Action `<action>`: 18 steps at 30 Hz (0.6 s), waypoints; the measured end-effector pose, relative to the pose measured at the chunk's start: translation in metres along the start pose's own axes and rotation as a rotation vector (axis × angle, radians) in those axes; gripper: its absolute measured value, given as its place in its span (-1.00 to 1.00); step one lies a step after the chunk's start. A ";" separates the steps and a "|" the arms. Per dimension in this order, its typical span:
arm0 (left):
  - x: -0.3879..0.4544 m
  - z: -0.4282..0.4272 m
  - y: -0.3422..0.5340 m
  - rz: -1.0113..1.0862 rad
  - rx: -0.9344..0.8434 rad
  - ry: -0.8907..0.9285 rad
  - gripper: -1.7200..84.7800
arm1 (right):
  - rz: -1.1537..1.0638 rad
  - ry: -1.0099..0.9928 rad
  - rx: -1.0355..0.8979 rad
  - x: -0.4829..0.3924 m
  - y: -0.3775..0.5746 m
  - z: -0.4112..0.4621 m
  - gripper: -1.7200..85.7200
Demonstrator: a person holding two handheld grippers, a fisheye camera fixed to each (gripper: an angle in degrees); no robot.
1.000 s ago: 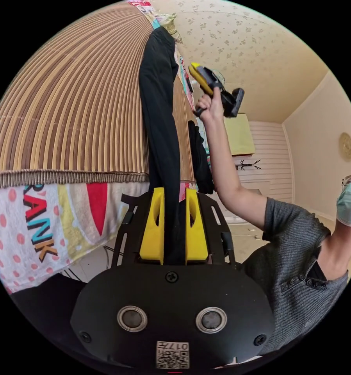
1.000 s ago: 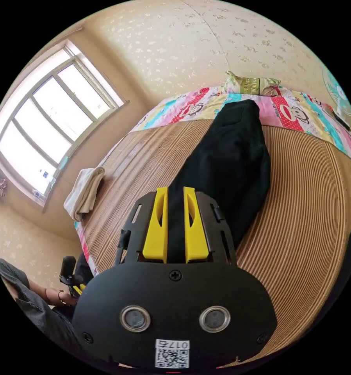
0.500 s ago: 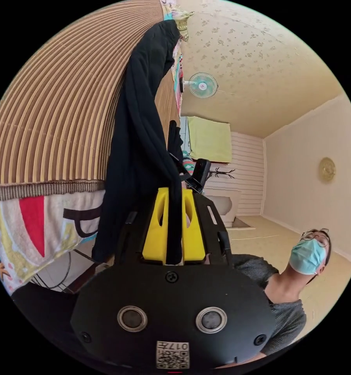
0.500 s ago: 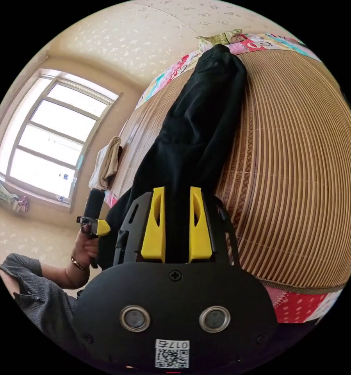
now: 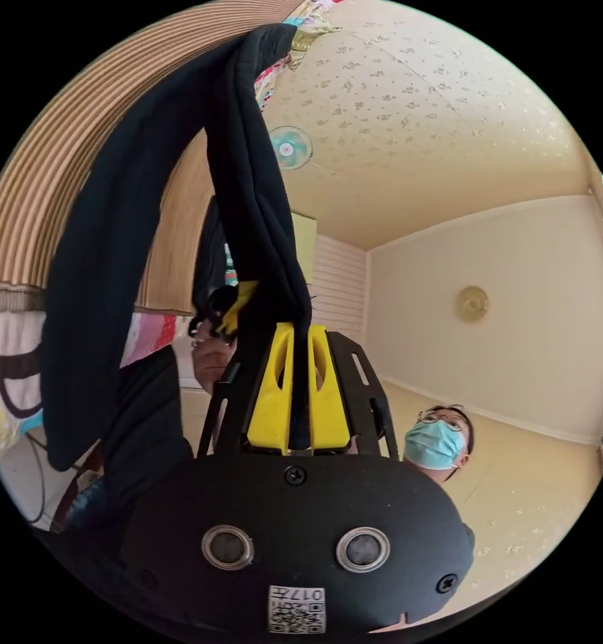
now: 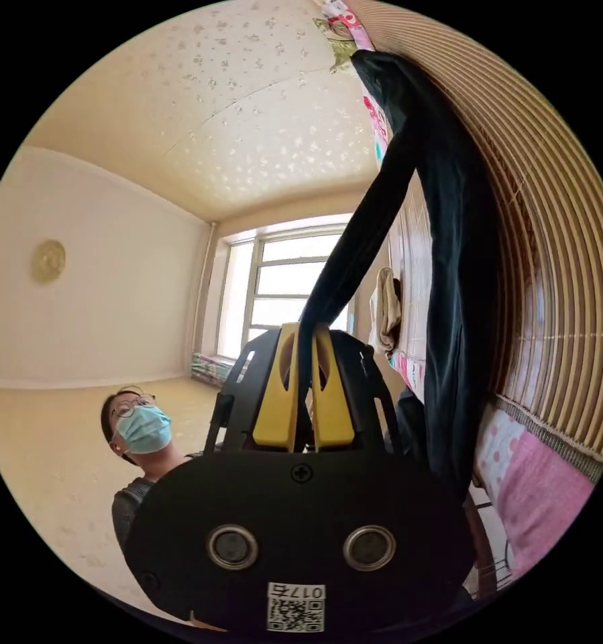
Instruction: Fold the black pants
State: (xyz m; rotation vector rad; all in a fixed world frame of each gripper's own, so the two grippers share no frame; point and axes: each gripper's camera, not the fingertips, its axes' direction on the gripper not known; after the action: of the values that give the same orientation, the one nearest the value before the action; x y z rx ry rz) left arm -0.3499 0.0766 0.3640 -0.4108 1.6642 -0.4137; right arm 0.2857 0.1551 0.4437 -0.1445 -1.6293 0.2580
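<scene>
Beyond the left gripper [image 5: 299, 332], right gripper [image 5: 236, 310]; black pants [image 5: 106, 268] between both jaws.

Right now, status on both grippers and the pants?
Left gripper shut on black pants. Right gripper shut on them too. Pants lifted, far end on striped bed mat. Nothing in the way.

Left gripper [image 5: 300, 335] jaws pinch the black pants [image 5: 133, 228] — cloth draped over the bed [image 5: 26, 221].

pants [image 5: 113, 221]: matt blk cloth | mat [image 6: 556, 221]: ribbed woven slats | claws: glossy yellow plastic
</scene>
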 end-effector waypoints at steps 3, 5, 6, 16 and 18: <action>0.011 0.003 0.020 0.080 -0.057 -0.512 -0.86 | -0.179 0.507 -0.146 -0.039 0.018 0.024 -0.89; -0.002 0.009 0.037 0.053 -0.055 -0.787 -0.84 | -0.098 0.675 -0.218 -0.019 0.031 0.045 -0.89; -0.006 0.009 0.040 0.046 -0.044 -0.804 -0.84 | -0.038 0.704 -0.284 0.004 0.038 0.057 -0.89; -0.006 0.074 0.040 0.154 -0.159 -0.824 -0.78 | 0.149 0.332 -0.376 0.041 0.046 0.064 -0.90; 0.004 0.078 0.042 0.219 -0.152 -0.761 -0.82 | 0.130 0.199 -0.341 0.035 0.045 0.064 -0.90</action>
State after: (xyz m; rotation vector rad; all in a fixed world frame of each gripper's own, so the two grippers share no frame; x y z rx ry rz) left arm -0.2741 0.1085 0.3294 -0.4237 0.9798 0.0461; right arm 0.2166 0.2017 0.4623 -0.5216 -1.4561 0.0592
